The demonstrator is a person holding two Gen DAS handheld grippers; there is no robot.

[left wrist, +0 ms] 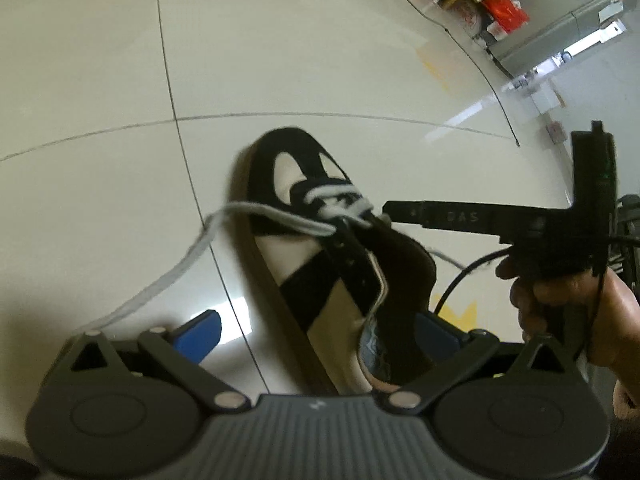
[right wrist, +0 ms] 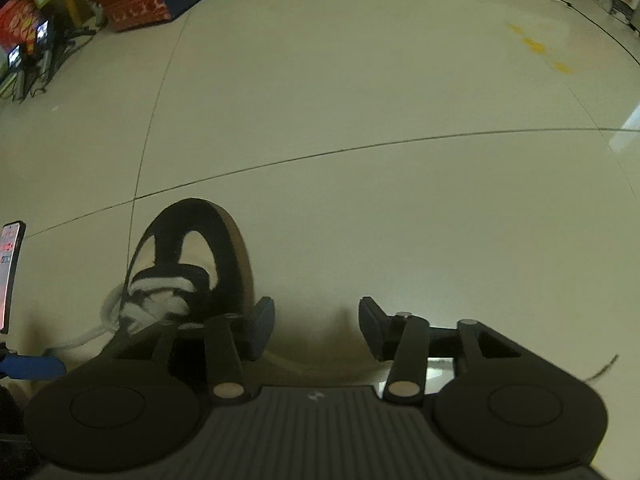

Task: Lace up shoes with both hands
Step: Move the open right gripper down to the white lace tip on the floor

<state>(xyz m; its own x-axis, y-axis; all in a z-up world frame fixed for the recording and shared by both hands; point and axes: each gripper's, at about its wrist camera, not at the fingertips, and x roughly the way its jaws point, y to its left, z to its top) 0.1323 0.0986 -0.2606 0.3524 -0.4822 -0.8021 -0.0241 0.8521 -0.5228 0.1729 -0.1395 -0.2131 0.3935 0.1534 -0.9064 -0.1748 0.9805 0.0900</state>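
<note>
A black-and-cream shoe lies on the pale tiled floor, toe pointing away, with a white lace crossed through its front eyelets. One loose end of the lace trails off the shoe's left side and runs across the floor toward the left gripper.

The left gripper's blue-padded fingers stand wide apart — the heel end of the shoe sits between them, yet neither pad visibly presses on it, and the right pad is partly hidden behind the shoe's collar.

In the left wrist view the right gripper reaches in from the right, held in a person's hand, its tip close to the lace crossings over the tongue. From its own camera the right gripper shows its fingers moderately parted with only bare floor between them; the shoe lies just to the left, its sole edge passing behind the left finger. Nothing is gripped.
</note>
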